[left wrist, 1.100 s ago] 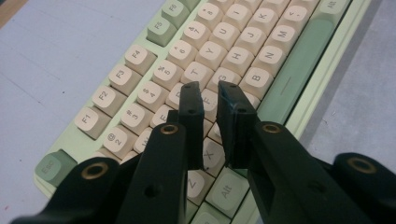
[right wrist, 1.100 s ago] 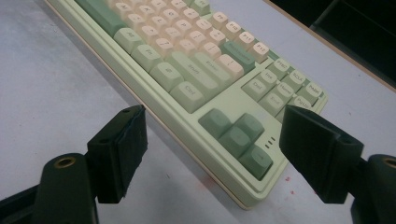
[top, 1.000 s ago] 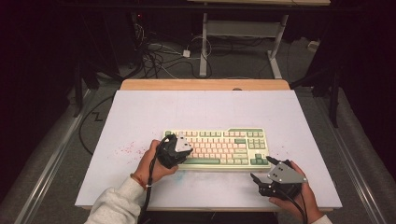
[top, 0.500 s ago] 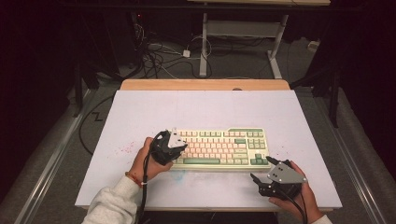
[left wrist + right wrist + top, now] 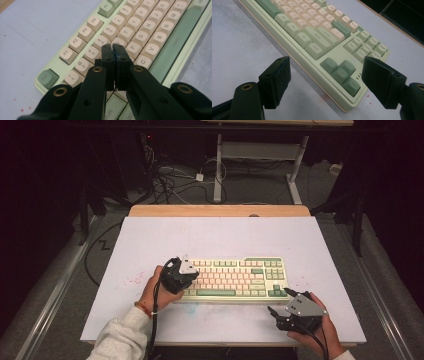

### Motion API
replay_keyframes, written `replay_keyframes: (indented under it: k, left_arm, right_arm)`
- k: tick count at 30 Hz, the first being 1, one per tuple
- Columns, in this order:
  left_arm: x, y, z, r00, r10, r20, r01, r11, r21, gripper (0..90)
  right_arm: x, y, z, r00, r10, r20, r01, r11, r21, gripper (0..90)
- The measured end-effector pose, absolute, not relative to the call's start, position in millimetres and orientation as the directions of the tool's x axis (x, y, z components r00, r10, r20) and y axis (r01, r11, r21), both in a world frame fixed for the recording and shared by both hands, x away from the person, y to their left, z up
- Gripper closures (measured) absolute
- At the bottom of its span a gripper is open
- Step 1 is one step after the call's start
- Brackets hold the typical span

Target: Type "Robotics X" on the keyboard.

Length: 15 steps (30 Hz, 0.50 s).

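A cream and green keyboard (image 5: 235, 277) lies on the white table top. My left gripper (image 5: 192, 276) hovers over its left end. In the left gripper view, the left gripper (image 5: 112, 48) has its jaws pressed together above the number and letter keys (image 5: 140, 30). They have just been closing, and nothing is between them. My right gripper (image 5: 279, 301) rests at the keyboard's near right corner. In the right gripper view, the right gripper (image 5: 327, 63) stands wide open, its pads either side of the arrow-key corner (image 5: 342, 72) without touching it.
The white mat (image 5: 215, 240) covers a wooden table whose bare edge (image 5: 220, 211) shows at the back. Faint red specks (image 5: 132, 281) mark the mat left of the keyboard. Cables (image 5: 170, 185) and a metal stand (image 5: 218, 165) are on the floor behind.
The left hand and its gripper have drifted slightly left and away over the keyboard's left end. The right gripper has stayed where it was.
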<state>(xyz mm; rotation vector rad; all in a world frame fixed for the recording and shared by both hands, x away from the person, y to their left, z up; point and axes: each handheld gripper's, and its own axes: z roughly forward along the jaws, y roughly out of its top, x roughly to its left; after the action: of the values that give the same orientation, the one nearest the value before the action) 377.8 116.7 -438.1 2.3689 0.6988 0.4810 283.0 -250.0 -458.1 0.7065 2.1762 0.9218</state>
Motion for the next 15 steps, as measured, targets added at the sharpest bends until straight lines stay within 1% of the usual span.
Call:
replay_keyframes:
  k: [3, 15]
  left_arm:
    - [379.2, 116.2, -439.7, 0.796, 0.586, 0.151, 0.368, -0.666, 0.649, 86.7]
    - [380.1, 114.1, -444.7, 0.804, 0.575, 0.148, 0.37, -0.681, 0.632, 86.8]
  right_arm:
    - [283.0, -249.8, -458.2, -0.636, 0.683, -0.361, 0.216, 0.606, 0.766, 23.7]
    - [283.2, -249.8, -458.7, -0.637, 0.681, -0.361, 0.219, 0.608, 0.763, 23.7]
